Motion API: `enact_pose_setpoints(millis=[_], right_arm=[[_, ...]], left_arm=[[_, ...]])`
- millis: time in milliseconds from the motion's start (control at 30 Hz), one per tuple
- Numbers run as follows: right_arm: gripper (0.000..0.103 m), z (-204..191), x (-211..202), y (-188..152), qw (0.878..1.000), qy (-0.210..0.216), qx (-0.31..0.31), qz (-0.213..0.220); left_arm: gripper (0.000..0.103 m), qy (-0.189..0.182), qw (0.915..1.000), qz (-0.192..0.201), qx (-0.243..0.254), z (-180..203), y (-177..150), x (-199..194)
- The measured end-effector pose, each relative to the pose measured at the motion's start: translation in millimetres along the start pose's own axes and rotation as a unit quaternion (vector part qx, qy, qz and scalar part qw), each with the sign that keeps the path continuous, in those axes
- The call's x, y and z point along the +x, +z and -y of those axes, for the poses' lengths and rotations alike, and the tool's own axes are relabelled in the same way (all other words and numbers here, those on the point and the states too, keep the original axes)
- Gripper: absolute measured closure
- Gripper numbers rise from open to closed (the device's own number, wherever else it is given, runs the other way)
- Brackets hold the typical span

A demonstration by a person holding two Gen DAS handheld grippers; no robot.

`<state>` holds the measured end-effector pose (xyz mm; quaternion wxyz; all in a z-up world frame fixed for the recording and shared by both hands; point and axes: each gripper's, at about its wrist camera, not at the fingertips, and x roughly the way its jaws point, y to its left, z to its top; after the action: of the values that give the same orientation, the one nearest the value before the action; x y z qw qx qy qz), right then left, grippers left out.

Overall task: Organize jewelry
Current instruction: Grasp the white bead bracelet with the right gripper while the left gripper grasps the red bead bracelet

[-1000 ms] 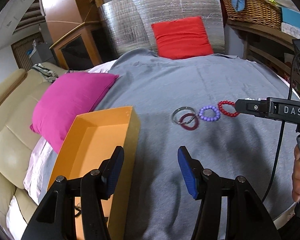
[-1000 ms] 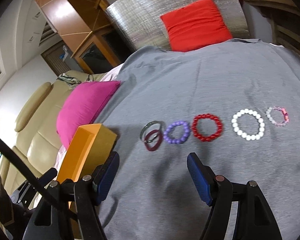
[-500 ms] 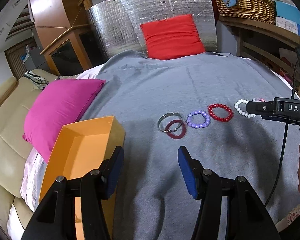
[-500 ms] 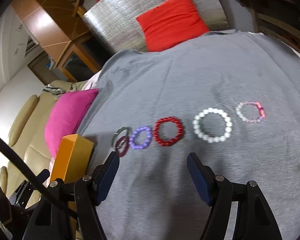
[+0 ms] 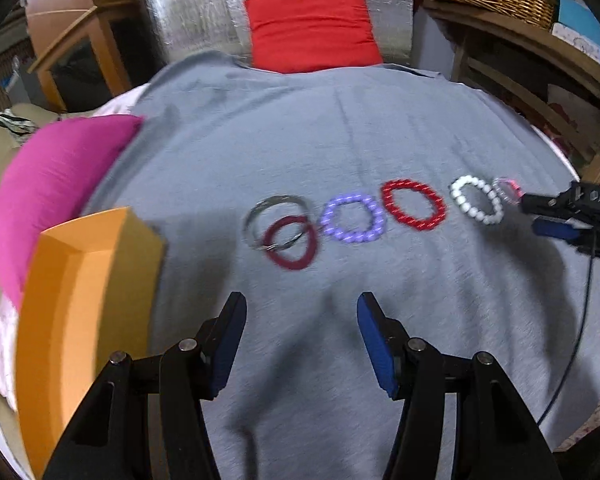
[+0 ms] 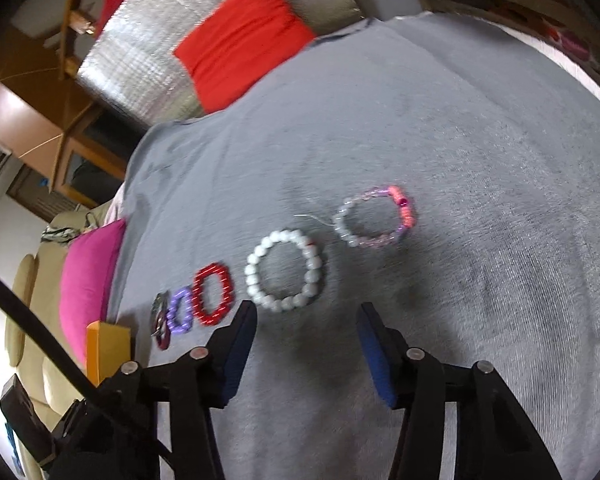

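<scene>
Now six bracelets [image 5: 414, 205] lie in a row on grey cloth [image 5: 340, 128], orange box [image 5: 88, 300] at left. Beads: light, floppy, apt to roll; pinch one rim. Left gripper [image 5: 300, 344] gapes, empty. Right gripper [image 6: 306, 354], jaws just narrowing, empty, near white ring [image 6: 285, 270].

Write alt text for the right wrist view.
Open right gripper hovers empty over a grey cloth, just short of a white bead bracelet. Pink, red and purple bracelets lie in the same row; an orange box sits at left.
</scene>
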<state>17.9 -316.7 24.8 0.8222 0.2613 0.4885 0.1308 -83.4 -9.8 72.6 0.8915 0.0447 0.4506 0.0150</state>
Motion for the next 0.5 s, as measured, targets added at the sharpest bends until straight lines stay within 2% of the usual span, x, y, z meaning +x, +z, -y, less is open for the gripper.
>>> enact_pose_setpoints(millis=[133, 367, 467, 500], right_arm=[[0.054, 2.8, 16.4, 4.6, 1.000, 0.007, 0.015, -0.016], [0.061, -7.8, 39.3, 16.0, 0.999, -0.036, -0.003, -0.006], [0.070, -11.9, 45.5, 20.0, 0.998, -0.062, -0.021, 0.001], [0.075, -14.6, 46.6, 20.3, 0.997, -0.070, -0.027, 0.002]], left_arm=[[0.044, -0.022, 0.9995, 0.003, 0.024, 17.7, 18.0, 10.3], [0.044, -0.070, 0.9951, -0.011, 0.069, 47.4, 43.7, 38.4], [0.044, -0.087, 0.9924, -0.013, 0.086, 54.1, 48.8, 45.7], [0.044, -0.093, 0.9914, -0.013, 0.092, 56.8, 49.8, 47.3]])
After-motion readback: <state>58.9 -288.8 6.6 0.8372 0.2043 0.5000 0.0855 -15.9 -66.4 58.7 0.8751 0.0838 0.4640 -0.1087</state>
